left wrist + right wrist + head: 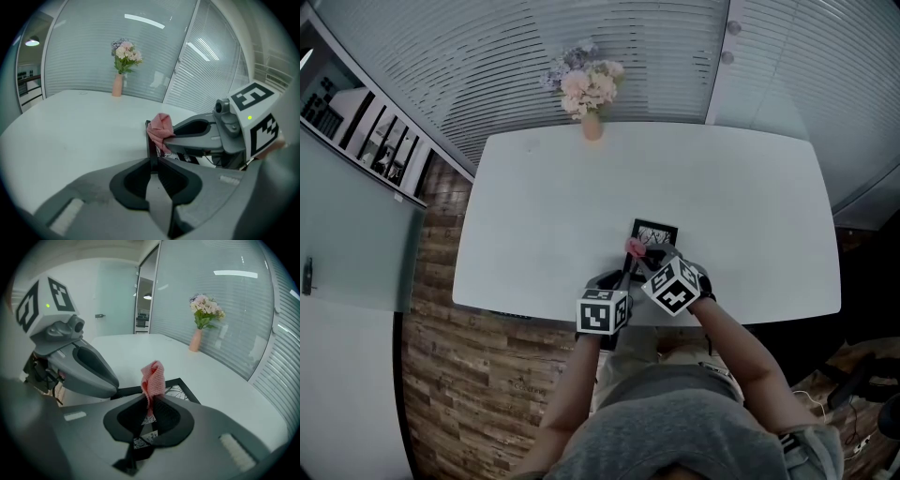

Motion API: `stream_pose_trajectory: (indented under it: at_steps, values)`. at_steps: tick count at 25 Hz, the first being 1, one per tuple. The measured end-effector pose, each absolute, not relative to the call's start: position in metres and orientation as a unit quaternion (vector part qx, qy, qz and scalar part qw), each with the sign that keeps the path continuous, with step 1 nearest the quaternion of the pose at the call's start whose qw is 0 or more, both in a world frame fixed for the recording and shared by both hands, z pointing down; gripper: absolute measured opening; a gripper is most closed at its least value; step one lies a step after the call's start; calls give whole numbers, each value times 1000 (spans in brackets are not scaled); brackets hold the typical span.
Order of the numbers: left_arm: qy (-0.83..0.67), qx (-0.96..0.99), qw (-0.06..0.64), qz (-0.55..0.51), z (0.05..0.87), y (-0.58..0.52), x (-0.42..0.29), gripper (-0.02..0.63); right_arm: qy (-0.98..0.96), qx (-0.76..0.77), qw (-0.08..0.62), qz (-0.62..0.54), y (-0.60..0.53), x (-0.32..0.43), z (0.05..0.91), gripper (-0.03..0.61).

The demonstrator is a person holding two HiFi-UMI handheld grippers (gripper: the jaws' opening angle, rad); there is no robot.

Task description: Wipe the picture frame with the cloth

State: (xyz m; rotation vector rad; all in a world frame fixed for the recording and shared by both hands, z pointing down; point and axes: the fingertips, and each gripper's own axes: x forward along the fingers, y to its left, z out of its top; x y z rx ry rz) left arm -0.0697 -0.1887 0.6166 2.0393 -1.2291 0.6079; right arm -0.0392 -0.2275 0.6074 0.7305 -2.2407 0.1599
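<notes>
A small black picture frame with a black-and-white print sits near the front edge of the white table. My left gripper is shut on the frame's near left edge, which shows edge-on as a thin black strip between the jaws of the left gripper. My right gripper is shut on a bunched pink cloth, held over the frame's near left part. In the right gripper view the cloth sticks up from the right gripper above the frame. The left gripper view shows the cloth too.
A vase of pale flowers stands at the table's far edge, also visible as the vase and the vase in the gripper views. Glass walls with blinds run behind the table. Wooden floor lies to the left.
</notes>
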Motion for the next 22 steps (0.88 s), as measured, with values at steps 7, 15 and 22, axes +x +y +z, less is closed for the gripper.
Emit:
stream_pose_trajectory:
  at_steps: [7,15,22]
  values:
    - [-474,780,334,233,618,-189,-70,54,-881,269,385,61,-213,-44,609,37]
    - [-479,778,333,233,617,-190,-70,54,-886,253,385,63,-200,-48,609,37]
    - [-478,778,330,237,616,-190,-70,54,-886,249,384,69,-200,-47,609,37]
